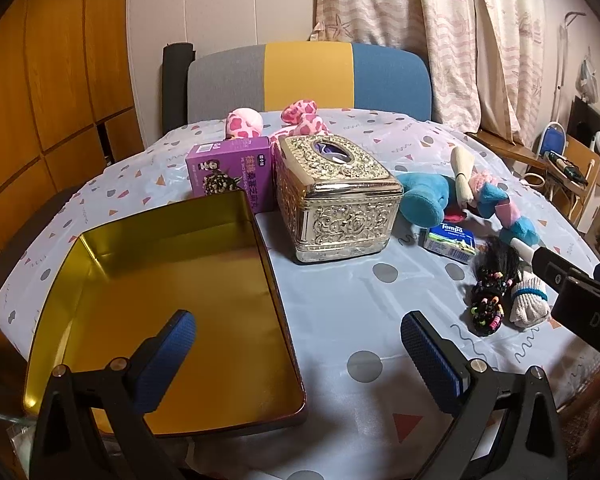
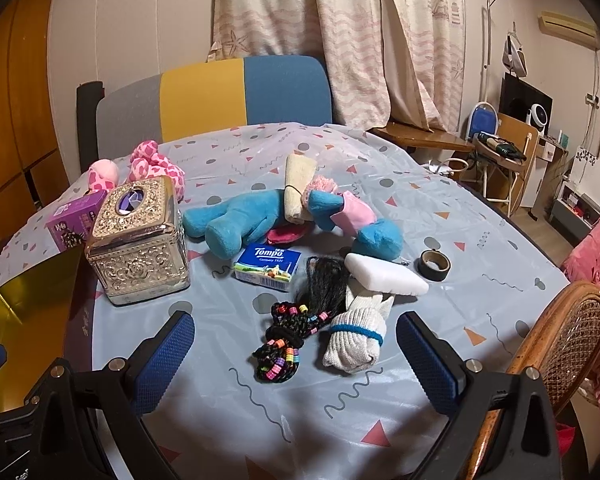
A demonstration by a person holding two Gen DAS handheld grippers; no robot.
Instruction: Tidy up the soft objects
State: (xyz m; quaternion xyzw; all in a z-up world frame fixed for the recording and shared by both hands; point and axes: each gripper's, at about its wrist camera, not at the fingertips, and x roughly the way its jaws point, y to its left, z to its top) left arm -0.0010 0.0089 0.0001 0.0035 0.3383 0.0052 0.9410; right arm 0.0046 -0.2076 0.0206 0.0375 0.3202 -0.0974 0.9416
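An open gold tin (image 1: 80, 304) lies empty at the table's left, also visible in the right wrist view as the gold tin (image 2: 16, 320). My left gripper (image 1: 300, 356) hangs open over its right rim. My right gripper (image 2: 296, 356) is open just short of a rolled white sock (image 2: 356, 340) and a black beaded braid (image 2: 288, 340). Behind them lie a blue plush toy (image 2: 244, 220), a white sponge (image 2: 384, 276) and a Tempo tissue pack (image 2: 270, 266). A pink spotted plush (image 1: 296, 118) sits at the back. The sock (image 1: 530, 304) and braid (image 1: 490, 296) show at right.
An ornate silver tissue box (image 1: 336, 204) and a purple carton (image 1: 228, 168) stand beside the tin. A tape roll (image 2: 434, 266) lies at the right. A striped chair back (image 1: 308, 76) is behind the table; a wicker chair (image 2: 560, 344) stands at the near right edge.
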